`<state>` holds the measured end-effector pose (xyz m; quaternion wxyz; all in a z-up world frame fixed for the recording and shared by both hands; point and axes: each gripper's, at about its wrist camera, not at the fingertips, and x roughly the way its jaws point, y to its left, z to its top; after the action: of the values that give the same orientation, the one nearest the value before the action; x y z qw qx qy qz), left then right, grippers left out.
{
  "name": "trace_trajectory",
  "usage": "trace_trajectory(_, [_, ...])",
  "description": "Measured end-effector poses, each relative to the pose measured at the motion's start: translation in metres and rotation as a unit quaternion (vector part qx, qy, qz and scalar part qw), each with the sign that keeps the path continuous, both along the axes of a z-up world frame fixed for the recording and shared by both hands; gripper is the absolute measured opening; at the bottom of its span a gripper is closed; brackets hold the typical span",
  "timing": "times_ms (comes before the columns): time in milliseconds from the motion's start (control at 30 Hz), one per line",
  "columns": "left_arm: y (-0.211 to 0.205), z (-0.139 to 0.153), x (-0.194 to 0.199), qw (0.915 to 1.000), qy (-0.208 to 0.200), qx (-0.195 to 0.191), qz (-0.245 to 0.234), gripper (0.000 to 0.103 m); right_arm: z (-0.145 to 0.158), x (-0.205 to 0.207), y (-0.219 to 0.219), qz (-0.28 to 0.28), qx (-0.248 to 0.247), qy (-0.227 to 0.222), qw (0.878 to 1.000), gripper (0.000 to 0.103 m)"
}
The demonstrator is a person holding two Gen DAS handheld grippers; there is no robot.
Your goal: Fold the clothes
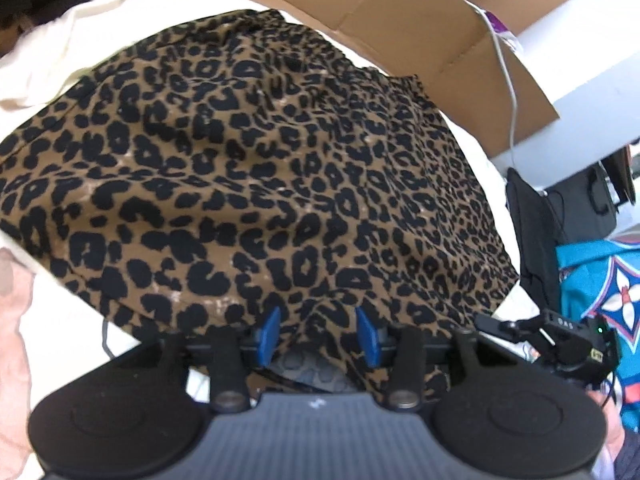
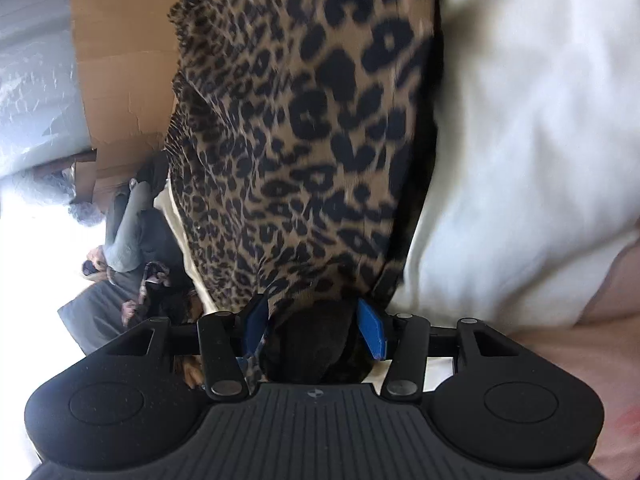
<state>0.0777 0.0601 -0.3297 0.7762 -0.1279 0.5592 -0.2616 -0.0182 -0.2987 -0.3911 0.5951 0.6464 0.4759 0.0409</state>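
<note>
The leopard-print garment, tan with black spots and gathered along its far edge, lies spread on the white sheet, its near hem bunched between the parted fingers of the left gripper and right gripper.

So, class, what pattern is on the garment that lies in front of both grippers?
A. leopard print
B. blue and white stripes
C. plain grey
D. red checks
A: the garment is tan with black leopard spots in both wrist views, spread over white fabric.
</note>
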Motion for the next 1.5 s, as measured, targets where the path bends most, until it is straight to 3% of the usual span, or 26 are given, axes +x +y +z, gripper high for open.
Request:
trace_trajectory(200, [0.005, 0.006, -0.008, 0.9990, -0.024, 0.019, -0.031, 0.048, -0.001, -0.006, 0.000, -0.023, 0.025, -0.002, 0.999, 0.056])
trace_trajectory(433, [0.001, -0.002, -0.024, 0.9886, -0.060, 0.094, -0.102, 0.048, 0.000, 0.007, 0.008, -0.015, 0.015, -0.004, 1.000, 0.051])
trace_trajectory(567, [-0.010, -0.008, -0.030, 0.9827, -0.088, 0.112, -0.119, 0.049, -0.001, 0.011, 0.010, -0.010, -0.002, 0.005, 1.000, 0.019])
trace_trajectory(633, [-0.017, -0.009, -0.031, 0.9772, -0.114, 0.123, -0.130, 0.048, 0.002, 0.012, 0.010, 0.002, -0.018, 0.000, 1.000, 0.011])
trace_trajectory(667, [-0.019, -0.009, -0.031, 0.9757, -0.121, 0.121, -0.136, 0.047, 0.003, 0.013, 0.011, 0.009, -0.026, -0.003, 1.000, 0.002])
trace_trajectory(700, [-0.020, -0.008, -0.031, 0.9751, -0.125, 0.116, -0.141, 0.045, 0.005, 0.014, 0.012, 0.015, -0.034, -0.004, 0.999, 0.002])
trace_trajectory(733, [-0.020, -0.008, -0.032, 0.9749, -0.129, 0.110, -0.145, 0.034, 0.004, 0.013, 0.013, 0.020, -0.038, -0.001, 0.999, 0.002])
trace_trajectory(767, [-0.018, -0.008, -0.032, 0.9751, -0.130, 0.104, -0.147, 0.015, 0.004, 0.012, 0.014, 0.024, -0.043, 0.002, 0.999, 0.001])
trace_trajectory(833, [-0.017, -0.009, -0.032, 0.9768, -0.125, 0.087, -0.151, 0.002, 0.004, 0.009, 0.016, 0.035, -0.053, 0.007, 0.998, 0.000])
trace_trajectory(1033, [-0.006, -0.009, -0.042, 0.9753, -0.123, 0.078, -0.166, 0.000, 0.004, -0.001, 0.021, 0.054, -0.065, 0.016, 0.996, 0.000])
trace_trajectory(1233, [-0.004, -0.013, -0.048, 0.9716, -0.117, 0.092, -0.184, 0.000, 0.007, -0.003, 0.025, 0.082, -0.084, 0.016, 0.993, 0.000])
trace_trajectory(1400, [-0.006, -0.019, -0.047, 0.9672, -0.111, 0.110, -0.201, 0.001, 0.024, 0.004, 0.023, 0.142, -0.118, 0.001, 0.983, 0.000])
trace_trajectory(1500, [0.004, -0.010, -0.039, 0.9699, -0.093, 0.109, -0.196, 0.002, 0.040, 0.009, 0.014, 0.168, -0.135, -0.015, 0.976, 0.002])
